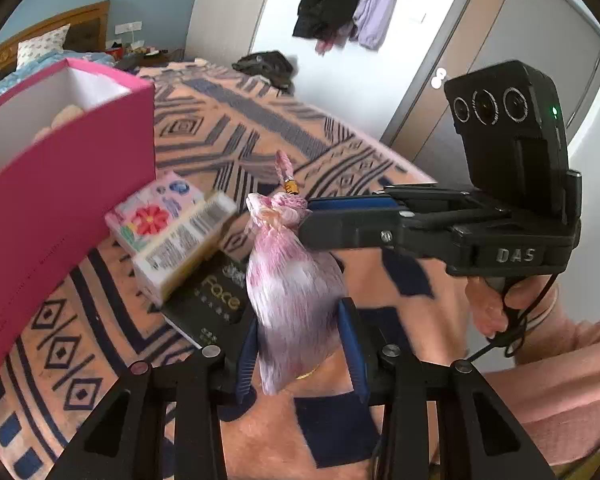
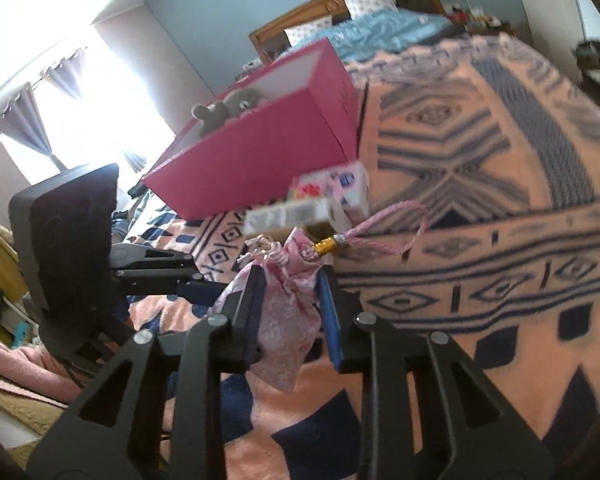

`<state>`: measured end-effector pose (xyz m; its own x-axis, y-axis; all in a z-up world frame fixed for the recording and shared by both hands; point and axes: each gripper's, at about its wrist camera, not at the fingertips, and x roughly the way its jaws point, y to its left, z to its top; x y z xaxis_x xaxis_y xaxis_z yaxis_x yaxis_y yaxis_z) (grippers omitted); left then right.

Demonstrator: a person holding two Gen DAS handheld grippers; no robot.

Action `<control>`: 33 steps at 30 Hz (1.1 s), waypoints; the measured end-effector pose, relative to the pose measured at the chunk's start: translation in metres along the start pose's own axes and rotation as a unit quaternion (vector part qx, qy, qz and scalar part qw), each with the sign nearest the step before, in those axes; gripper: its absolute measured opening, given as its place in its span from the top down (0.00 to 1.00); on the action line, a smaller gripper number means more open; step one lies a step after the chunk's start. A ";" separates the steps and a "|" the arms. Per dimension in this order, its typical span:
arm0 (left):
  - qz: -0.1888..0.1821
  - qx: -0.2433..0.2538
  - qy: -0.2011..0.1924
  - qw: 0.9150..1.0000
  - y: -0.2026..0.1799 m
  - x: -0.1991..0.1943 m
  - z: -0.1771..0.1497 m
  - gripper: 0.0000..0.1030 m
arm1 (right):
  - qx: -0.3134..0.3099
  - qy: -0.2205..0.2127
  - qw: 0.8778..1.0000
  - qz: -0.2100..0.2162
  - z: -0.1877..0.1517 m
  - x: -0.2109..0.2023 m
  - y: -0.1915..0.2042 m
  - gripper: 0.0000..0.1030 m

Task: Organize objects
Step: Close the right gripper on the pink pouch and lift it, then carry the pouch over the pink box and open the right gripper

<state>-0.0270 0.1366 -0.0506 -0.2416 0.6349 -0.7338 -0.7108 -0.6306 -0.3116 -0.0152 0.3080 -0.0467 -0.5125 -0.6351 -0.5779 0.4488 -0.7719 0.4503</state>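
A pink drawstring pouch (image 1: 290, 284) hangs above the patterned bed cover. My left gripper (image 1: 302, 340) stands around its lower body, blue pads at its sides. My right gripper (image 2: 290, 304) is shut on the pouch (image 2: 286, 320) near its tied neck, and it reaches in from the right in the left wrist view (image 1: 312, 216). The pouch's cord with a gold bead (image 2: 326, 245) trails right. An open pink box (image 1: 56, 184) with a plush toy (image 2: 236, 106) inside stands to the left; the box also shows in the right wrist view (image 2: 260, 152).
A flowered pink pack (image 1: 152, 210), a barcoded white box (image 1: 184, 248) and a black "Face" box (image 1: 216, 304) lie stacked beside the pink box. The patterned bed cover (image 1: 236, 128) spreads behind. A door with hanging clothes (image 1: 340, 0) is beyond the bed.
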 end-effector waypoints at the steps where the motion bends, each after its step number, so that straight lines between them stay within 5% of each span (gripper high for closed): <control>1: 0.001 0.000 -0.009 1.000 -0.001 -0.006 0.002 0.63 | -0.011 -0.005 1.000 -0.001 0.005 -0.004 0.005 0.83; 17: 0.033 -0.005 -0.091 0.995 0.006 -0.062 0.036 0.63 | -0.112 -0.045 0.993 0.005 0.065 -0.015 0.049 0.83; 33: 0.135 -0.029 -0.150 0.979 0.055 -0.114 0.102 0.63 | -0.207 -0.080 0.975 0.030 0.178 0.021 0.087 0.83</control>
<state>-0.1062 0.0748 0.0780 -0.6049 0.5382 -0.5869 -0.5577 -0.8124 -0.1702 -0.1170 0.2222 0.1020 -0.5694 -0.7000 -0.4310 0.7211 -0.6771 0.1470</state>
